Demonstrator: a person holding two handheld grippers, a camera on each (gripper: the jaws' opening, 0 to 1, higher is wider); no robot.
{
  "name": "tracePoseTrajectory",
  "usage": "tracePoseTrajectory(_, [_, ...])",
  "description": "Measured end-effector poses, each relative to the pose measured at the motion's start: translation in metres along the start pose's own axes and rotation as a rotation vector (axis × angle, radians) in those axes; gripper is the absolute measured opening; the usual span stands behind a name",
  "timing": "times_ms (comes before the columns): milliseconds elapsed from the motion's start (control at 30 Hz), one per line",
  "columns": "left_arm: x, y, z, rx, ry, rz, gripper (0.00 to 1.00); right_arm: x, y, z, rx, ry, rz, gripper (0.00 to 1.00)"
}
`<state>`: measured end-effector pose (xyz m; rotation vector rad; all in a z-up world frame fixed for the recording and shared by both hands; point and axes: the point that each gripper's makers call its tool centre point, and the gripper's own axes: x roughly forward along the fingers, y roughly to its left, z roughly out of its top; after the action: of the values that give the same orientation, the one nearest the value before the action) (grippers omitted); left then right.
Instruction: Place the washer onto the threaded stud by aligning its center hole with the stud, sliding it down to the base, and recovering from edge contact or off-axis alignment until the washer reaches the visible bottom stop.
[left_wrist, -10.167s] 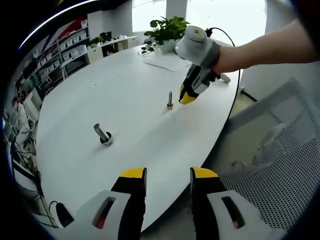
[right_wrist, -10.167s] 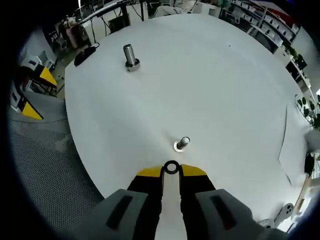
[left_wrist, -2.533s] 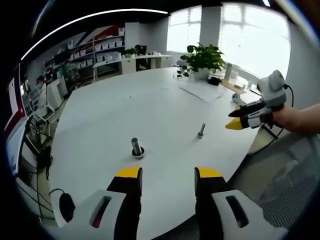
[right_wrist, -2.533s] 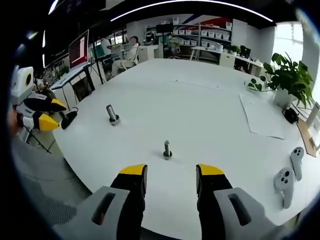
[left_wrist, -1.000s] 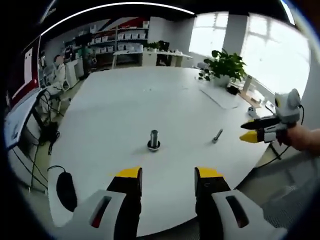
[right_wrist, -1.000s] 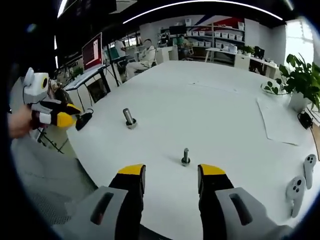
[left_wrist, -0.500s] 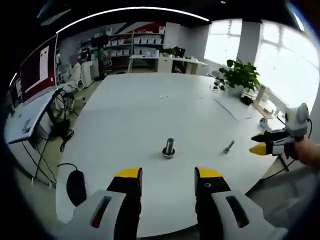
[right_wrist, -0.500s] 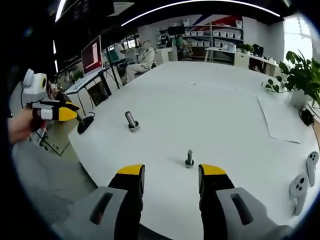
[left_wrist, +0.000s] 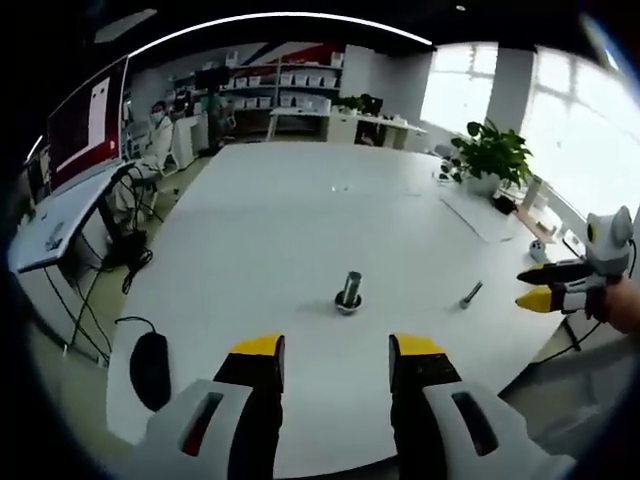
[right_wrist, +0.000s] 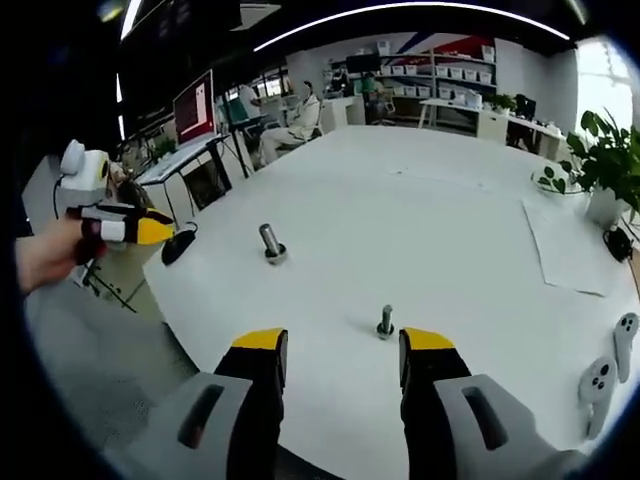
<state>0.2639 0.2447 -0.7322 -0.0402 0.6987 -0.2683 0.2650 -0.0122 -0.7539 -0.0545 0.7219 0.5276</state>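
1. Both held back off the desk (left_wrist: 300, 210) edge. Left hand-held gripper (left_wrist: 327, 352) wide open, nothing between the yellow tips. Right hand-held gripper (right_wrist: 334, 345) wide open too, also empty.
2. In the left gripper view, thick stud (left_wrist: 349, 291) standing up at 12 o'clock from the tips. Thin threaded stud (left_wrist: 471, 294) at about 2 o'clock, looking tilted through the curved lens. Other hand-held gripper near the desk edge at 3 o'clock.
3. In the right gripper view, thin stud at 12 o'clock, just past the tips, with a small ring at its foot. Probably the washer (right_wrist: 385, 331) resting at the bottom stop, but too small to be sure. Thick stud at 11 o'clock, well apart from the thin one.
4. Could go wrong: a bump from a tip could knock the thin stud over, since nothing seems to hold it down. Could also be wrong about the ring; if just the stud's own base, then no washer in place yet.
5. Smooth white round desk, so a small dropped part could slide or roll off the near edge.
6. Around it: a black mouse (left_wrist: 150, 369) and cable near the edge, a sheet of paper (right_wrist: 572, 253), two white controllers (right_wrist: 610, 362), a green plant (left_wrist: 490, 158), shelves with boxes at the back, a red screen, a seated person far away, bright windows.
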Motion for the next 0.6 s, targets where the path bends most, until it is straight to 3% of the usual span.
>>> tracePoseTrajectory(267, [-0.0021, -0.0036, 0.0031, 0.011, -0.015, -0.017, 0.40, 0.0024, 0.0080, -0.0009, -0.071, 0.001, 0.024, 0.47])
tracePoseTrajectory(600, [0.0003, -0.0035, 0.0000, 0.020, -0.001, -0.013, 0.40, 0.0012, 0.0030, -0.0002, -0.036, -0.006, 0.012, 0.47])
